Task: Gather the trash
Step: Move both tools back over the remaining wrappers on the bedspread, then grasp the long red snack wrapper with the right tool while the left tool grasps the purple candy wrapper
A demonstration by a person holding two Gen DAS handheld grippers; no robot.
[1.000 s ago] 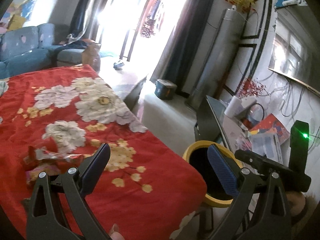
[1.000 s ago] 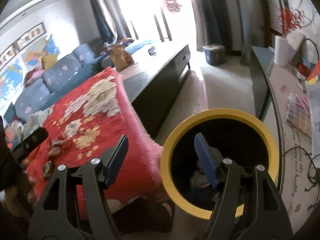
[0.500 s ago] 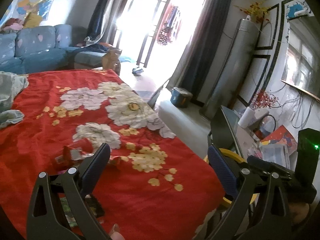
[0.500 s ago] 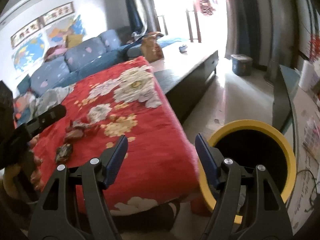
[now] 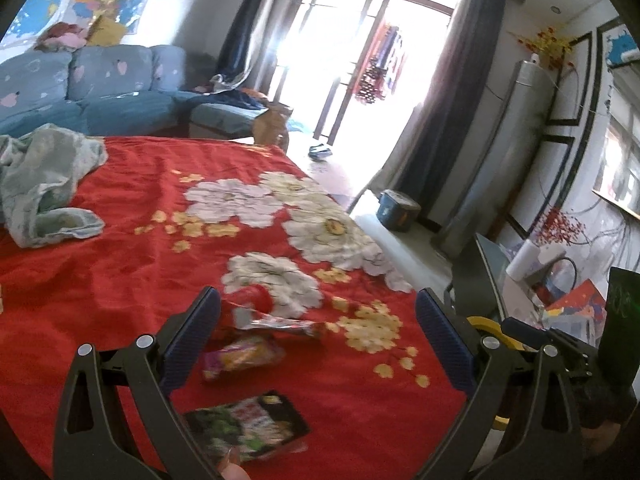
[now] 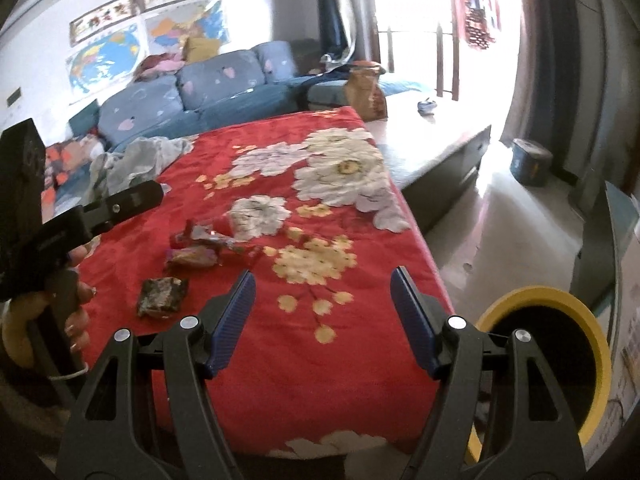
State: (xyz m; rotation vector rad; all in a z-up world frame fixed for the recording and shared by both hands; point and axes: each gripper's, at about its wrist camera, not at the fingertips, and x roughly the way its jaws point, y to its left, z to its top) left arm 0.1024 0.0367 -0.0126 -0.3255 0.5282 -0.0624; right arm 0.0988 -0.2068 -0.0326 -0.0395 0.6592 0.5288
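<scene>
Three snack wrappers lie on the red flowered cloth (image 5: pixel 120 264): a dark one (image 5: pixel 248 424) nearest, a purple-yellow one (image 5: pixel 240 356), and a red-silver one (image 5: pixel 276 320) beyond. They also show in the right wrist view: the dark one (image 6: pixel 162 296), the purple-yellow one (image 6: pixel 194 258), the red-silver one (image 6: pixel 208 238). My left gripper (image 5: pixel 318 336) is open and empty just above them. My right gripper (image 6: pixel 322 312) is open and empty over the cloth's near right part. The yellow-rimmed black bin (image 6: pixel 548 360) stands on the floor to the right of the table.
A grey-green cloth (image 5: pixel 44 184) lies crumpled at the far left of the table. A blue sofa (image 5: pixel 88 92) stands behind. A low dark cabinet (image 6: pixel 436 152) and a blue tin (image 6: pixel 530 162) are on the right. A cluttered side table (image 5: pixel 552 292) stands past the bin.
Both grippers have swung left, away from the bin and over the red cloth. The wrappers have come nearer in both views. Both stay open and empty.
</scene>
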